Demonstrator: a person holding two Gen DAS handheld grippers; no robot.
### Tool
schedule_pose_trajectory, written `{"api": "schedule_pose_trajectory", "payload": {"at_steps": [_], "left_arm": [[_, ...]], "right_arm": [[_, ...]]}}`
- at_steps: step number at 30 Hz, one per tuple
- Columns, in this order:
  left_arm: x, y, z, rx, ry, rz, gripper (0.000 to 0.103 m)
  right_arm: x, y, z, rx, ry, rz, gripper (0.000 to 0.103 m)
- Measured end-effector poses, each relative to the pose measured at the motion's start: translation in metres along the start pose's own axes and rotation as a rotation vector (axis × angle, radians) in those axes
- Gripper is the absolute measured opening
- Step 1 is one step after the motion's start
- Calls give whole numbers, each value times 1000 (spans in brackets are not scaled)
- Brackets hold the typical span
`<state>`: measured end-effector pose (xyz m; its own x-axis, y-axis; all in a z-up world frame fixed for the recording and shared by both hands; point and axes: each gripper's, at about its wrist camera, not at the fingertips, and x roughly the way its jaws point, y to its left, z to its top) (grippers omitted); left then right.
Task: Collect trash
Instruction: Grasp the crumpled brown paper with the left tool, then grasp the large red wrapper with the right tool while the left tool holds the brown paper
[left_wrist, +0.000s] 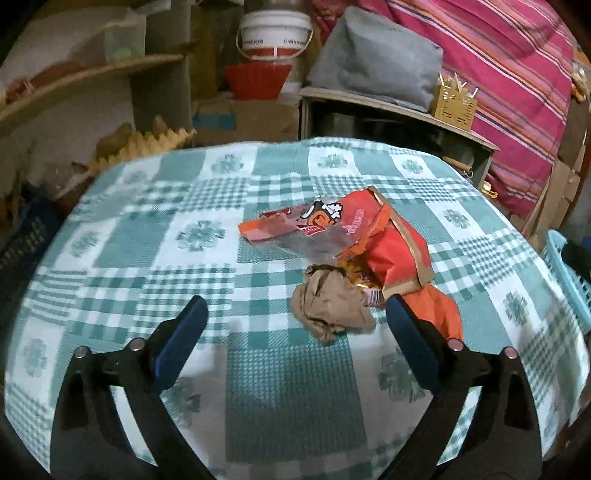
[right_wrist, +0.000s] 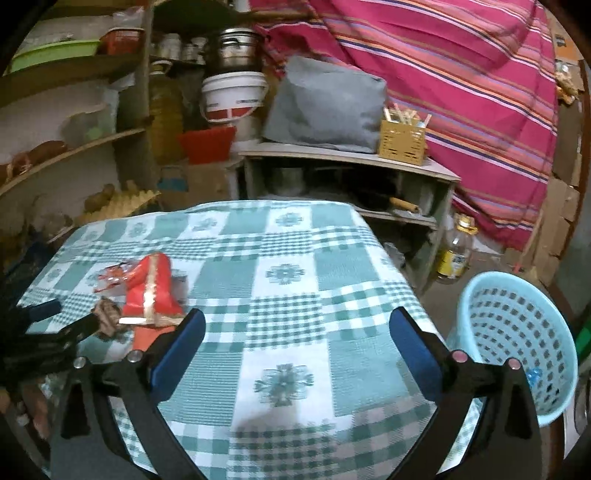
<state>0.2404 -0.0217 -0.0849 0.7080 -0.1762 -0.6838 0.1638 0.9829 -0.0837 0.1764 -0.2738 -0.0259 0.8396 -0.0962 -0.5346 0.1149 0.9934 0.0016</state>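
We note the left gripper (left_wrist: 295, 310) spread wide, holding nothing, just short of the crumpled brown paper wad (left_wrist: 328, 310). We advise straddling that wad alone, clear of the adjoining torn orange foil wrapper (left_wrist: 391, 251).

Behind my surface (left_wrist: 147, 258) (green checked cloth) I see a white bucket (left_wrist: 275, 35), a grey cushion (left_wrist: 373, 61) on a low shelf (right_wrist: 347, 158), a yellow holder (left_wrist: 455, 107) and striped pink fabric (right_wrist: 461, 74).
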Motion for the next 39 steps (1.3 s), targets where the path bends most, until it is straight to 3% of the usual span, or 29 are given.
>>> {"api": "schedule_pose_trajectory", "payload": {"at_steps": [5, 9, 20, 24, 35, 39], "left_arm": [[18, 1, 4, -18, 63, -59, 72], [22, -5, 3, 10, 78, -112, 45], [-9, -2, -9, 75, 38, -49, 44], [-32, 11, -11, 83, -26, -10, 44], [-60, 62, 10, -34, -106, 28, 44], [-59, 67, 17, -45, -119, 57, 44]], "right_arm": [[5, 9, -3, -46, 30, 25, 97], [7, 17, -5, -67, 34, 37, 97], [14, 52, -14, -126, 74, 99, 97], [15, 67, -12, -116, 79, 136, 97], [36, 114, -4, -162, 110, 177, 96], [52, 123, 2, -182, 142, 183, 82]]}}
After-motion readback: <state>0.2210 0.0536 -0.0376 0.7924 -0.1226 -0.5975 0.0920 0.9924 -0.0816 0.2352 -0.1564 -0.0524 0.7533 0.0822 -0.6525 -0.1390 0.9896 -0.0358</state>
